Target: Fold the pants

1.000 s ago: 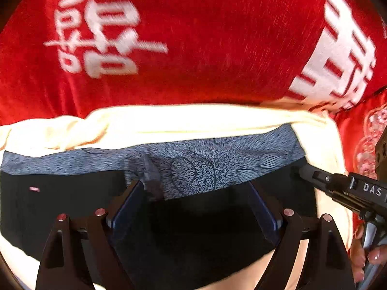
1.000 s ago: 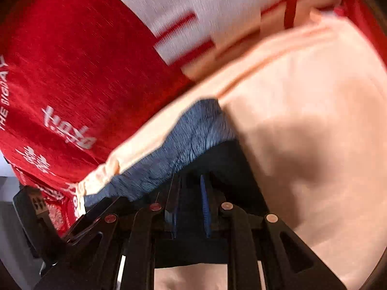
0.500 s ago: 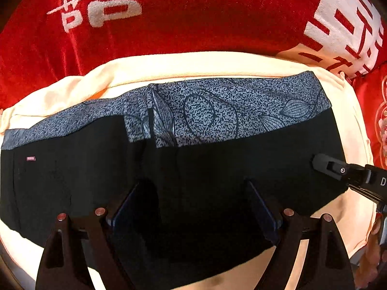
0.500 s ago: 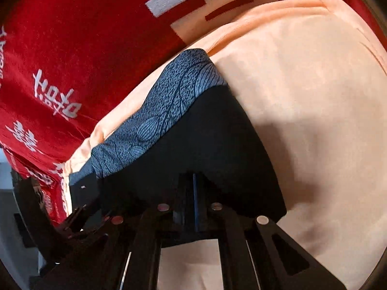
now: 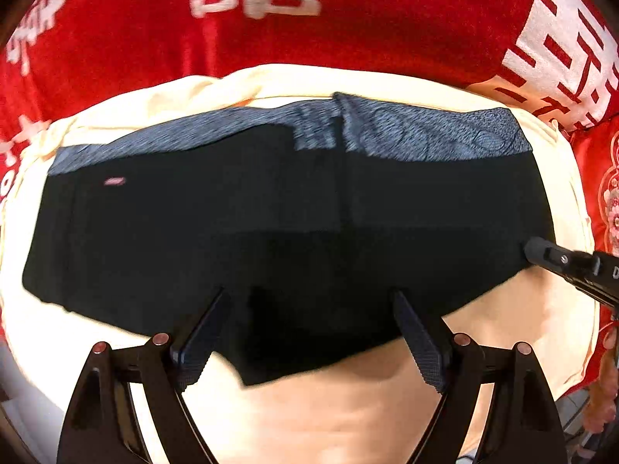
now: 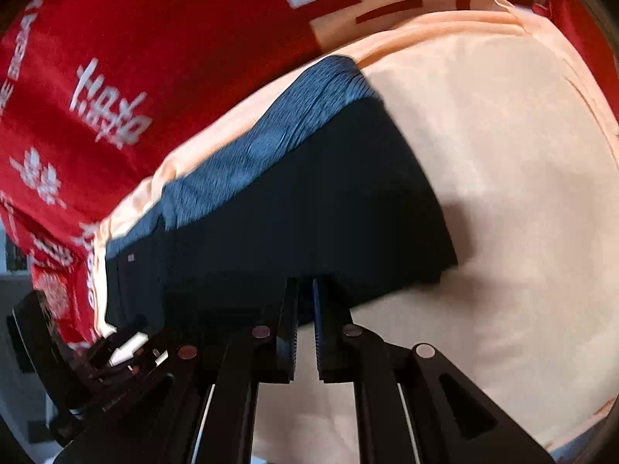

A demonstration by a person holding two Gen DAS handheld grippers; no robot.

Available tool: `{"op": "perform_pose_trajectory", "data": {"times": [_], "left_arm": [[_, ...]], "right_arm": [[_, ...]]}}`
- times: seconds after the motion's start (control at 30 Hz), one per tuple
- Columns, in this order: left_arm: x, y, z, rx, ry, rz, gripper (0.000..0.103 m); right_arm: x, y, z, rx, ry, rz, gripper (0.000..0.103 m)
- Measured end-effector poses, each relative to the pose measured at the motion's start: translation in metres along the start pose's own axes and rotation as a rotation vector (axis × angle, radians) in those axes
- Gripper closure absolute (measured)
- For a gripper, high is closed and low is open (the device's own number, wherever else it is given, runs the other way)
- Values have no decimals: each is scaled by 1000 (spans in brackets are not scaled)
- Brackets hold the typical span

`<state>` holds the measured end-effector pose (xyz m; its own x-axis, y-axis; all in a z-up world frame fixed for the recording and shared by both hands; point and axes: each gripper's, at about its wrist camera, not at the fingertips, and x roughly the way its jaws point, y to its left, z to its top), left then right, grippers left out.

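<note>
From the left wrist, the pants point(image 5: 271, 224) lie folded into a dark band on a cream cloth point(image 5: 348, 406) over a red cover point(image 5: 406, 27). The left tool point(image 5: 309, 332) hangs spread above their near edge, holding nothing. The right tool point(image 5: 541, 251) touches their right end.

From the right wrist, that tool point(image 6: 305, 301) is nearly pressed together but opening, at the pants' point(image 6: 309, 208) edge; whether cloth lies between is unclear. Letting go low would probably keep the fold square.

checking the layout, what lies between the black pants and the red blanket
A cream cloth lies under the pants and rims them against the red blanket, clearest in the left wrist view.
</note>
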<state>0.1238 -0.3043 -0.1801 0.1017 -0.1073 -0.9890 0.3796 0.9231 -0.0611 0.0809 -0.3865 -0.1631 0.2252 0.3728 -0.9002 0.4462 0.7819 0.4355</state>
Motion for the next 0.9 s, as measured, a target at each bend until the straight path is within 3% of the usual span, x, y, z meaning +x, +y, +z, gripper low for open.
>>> {"op": "perform_pose_trajectory", "data": {"times": [0.33,0.53,0.63,0.77,0.9], "left_arm": [[-45,22,-27,-76,30,55,16],[-60,23,-32,-116,39,77,16],[-66,28,-36,-150,42,81,16],[-72,39,-43,-193,41,76,16],[-69,57,-48,-225,45,59,16]], "right_arm": [[-24,23,-50,-91,79,-61,59],[-31,36,-67,-147,125,-74,55],[-32,43,-70,-172,145,-76,46],[-30,55,-72,-213,158,-95,44],[-19,67,-76,-224,164,-129,35]]}}
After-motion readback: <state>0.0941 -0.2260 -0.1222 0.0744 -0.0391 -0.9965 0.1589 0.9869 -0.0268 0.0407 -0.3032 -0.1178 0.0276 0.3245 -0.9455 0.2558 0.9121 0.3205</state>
